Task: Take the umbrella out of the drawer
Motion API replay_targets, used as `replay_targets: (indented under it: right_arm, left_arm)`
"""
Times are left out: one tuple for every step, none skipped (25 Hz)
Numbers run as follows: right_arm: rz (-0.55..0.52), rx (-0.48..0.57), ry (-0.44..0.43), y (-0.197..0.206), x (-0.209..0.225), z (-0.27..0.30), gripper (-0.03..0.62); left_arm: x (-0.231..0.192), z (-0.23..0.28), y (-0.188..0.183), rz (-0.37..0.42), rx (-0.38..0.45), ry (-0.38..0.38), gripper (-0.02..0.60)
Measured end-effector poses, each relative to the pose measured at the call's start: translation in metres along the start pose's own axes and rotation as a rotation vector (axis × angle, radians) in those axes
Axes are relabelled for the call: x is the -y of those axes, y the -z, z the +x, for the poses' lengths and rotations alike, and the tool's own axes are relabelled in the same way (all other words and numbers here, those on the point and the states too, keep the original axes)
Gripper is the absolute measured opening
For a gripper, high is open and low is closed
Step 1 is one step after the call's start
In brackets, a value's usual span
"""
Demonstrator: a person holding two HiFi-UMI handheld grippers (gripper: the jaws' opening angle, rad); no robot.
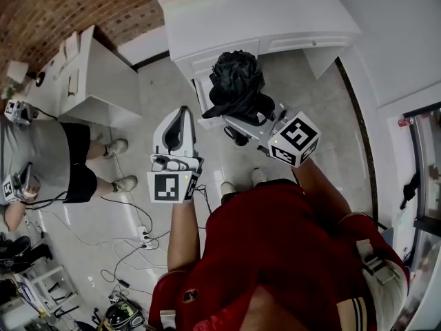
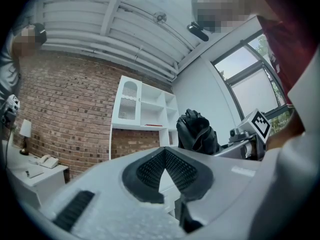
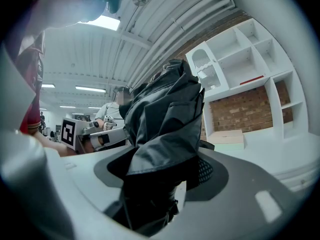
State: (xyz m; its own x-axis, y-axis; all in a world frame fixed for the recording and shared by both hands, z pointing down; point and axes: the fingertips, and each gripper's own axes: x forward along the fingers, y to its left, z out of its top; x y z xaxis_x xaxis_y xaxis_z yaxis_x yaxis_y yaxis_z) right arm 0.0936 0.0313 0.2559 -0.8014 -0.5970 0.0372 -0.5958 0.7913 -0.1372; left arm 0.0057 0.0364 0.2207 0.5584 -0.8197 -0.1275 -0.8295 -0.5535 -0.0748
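Right gripper is clamping the black umbrella low on its bundle. Its jaws are standing wide because the gathered cloth is filling the space between the pads. The umbrella is rising upright out of that grip, just in front of the front edge of the white desk and towards that edge's left end. It is sitting over what I am reading as the open drawer. The bundle is covering most of the drawer in the head view, so whether the bottom end is fully clear of it is hard to say.

Left gripper is hanging apart from the umbrella, on the person's side of it. Its pads are meeting at the tips and nothing is lying between them.

The umbrella is probably handling as a light thing, with a stiff core of shaft and ribs under loose, slick fabric. The cloth is puffing and folding freely, so a pinch on an outer fold alone is likely to slide. The better hold is the one being used now, low down where the folds are bunching tight round the shaft and the pads are pressing through to something firm.
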Motion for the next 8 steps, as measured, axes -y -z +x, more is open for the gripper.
replay_targets:
  right_arm:
    - [0.001,-0.001,0.001,0.0003,0.0,-0.0007,0.308]
    - [0.001,-0.002,0.003,0.0008,0.0002,-0.0016,0.308]
    - [0.002,-0.003,0.005,0.0012,0.0006,-0.0026,0.308]
    - [0.004,-0.003,0.007,0.0017,0.0011,-0.0039,0.308]
    - [0.005,-0.003,0.009,0.0021,0.0016,-0.0053,0.308]
    - [0.006,-0.003,0.01,0.0025,0.002,-0.0066,0.308]
    - [0.006,-0.002,0.011,0.0029,0.0025,-0.008,0.308]
    - [0.007,-0.002,0.012,0.0032,0.0028,-0.0093,0.308]
  left_arm:
    - [0.0009,-0.0001,-0.0003,0.001,0.0,0.002,0.005]
    - [0.0018,-0.0001,-0.0006,0.001,0.0,0.003,0.005]
    - [0.0027,0.0001,-0.0009,0.002,0.0,0.004,0.005]
    - [0.0038,0.0003,-0.0011,0.003,0.001,0.005,0.005]
    - [0.0048,0.0005,-0.0013,0.004,0.001,0.006,0.005]
    - [0.0059,0.0007,-0.0014,0.004,0.001,0.006,0.005]
    - [0.0069,0.0008,-0.0014,0.005,0.001,0.005,0.005]
    - [0.0079,0.0009,-0.0013,0.005,0.0,0.005,0.005]
